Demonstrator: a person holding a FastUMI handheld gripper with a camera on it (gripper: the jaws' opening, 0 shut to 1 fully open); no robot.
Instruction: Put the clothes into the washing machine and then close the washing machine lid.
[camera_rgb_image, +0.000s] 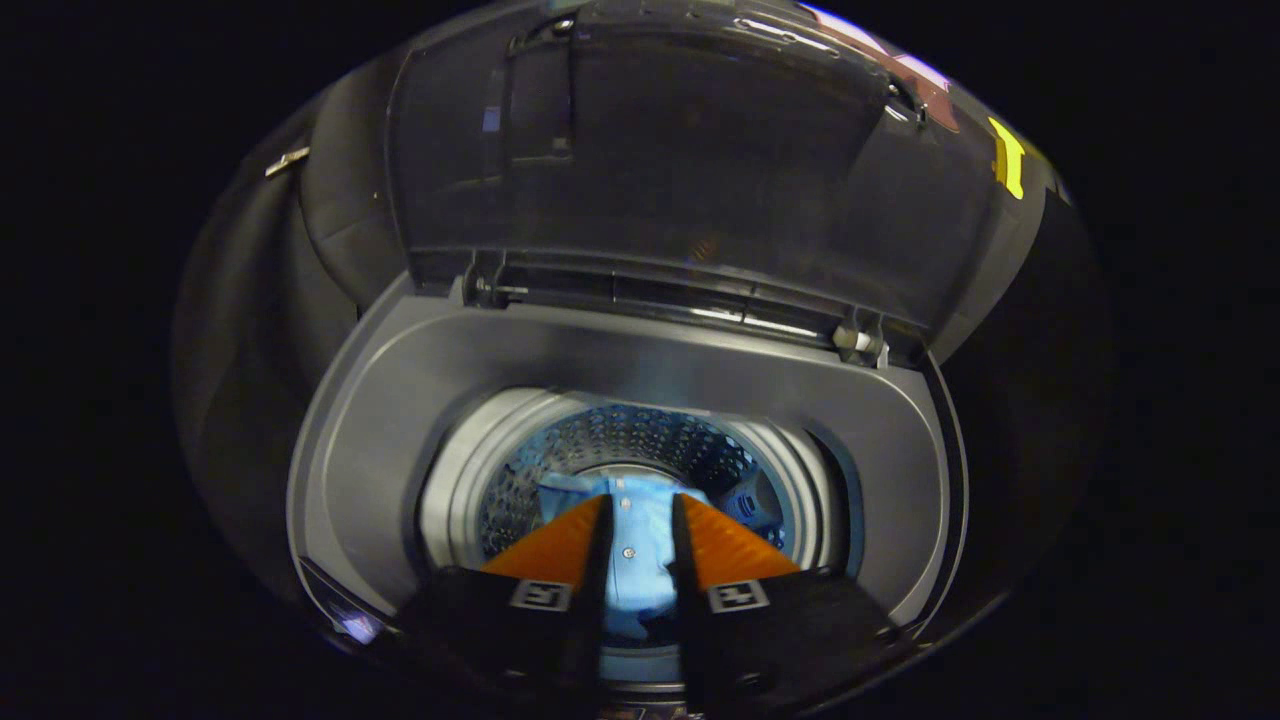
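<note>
Fingers of the gripper (640, 510) stand narrowly apart over the grey top-loading washing machine (400, 420), low centre; between them a light blue buttoned shirt (632, 545) lies in the perforated steel drum (640, 445); contact unclear. Its dark translucent lid (680, 160) stands raised above.

The shirt (632, 545) lying in the drum (640, 450) is pale blue, with a row of small light buttons down its placket. The drum wall is silvery metal dotted all over with a regular pattern of small dark holes, ringed by a light grey collar. The washing machine (420, 400) top is mid grey, and its raised lid (660, 160) is a dark, smoky, translucent grey.
</note>
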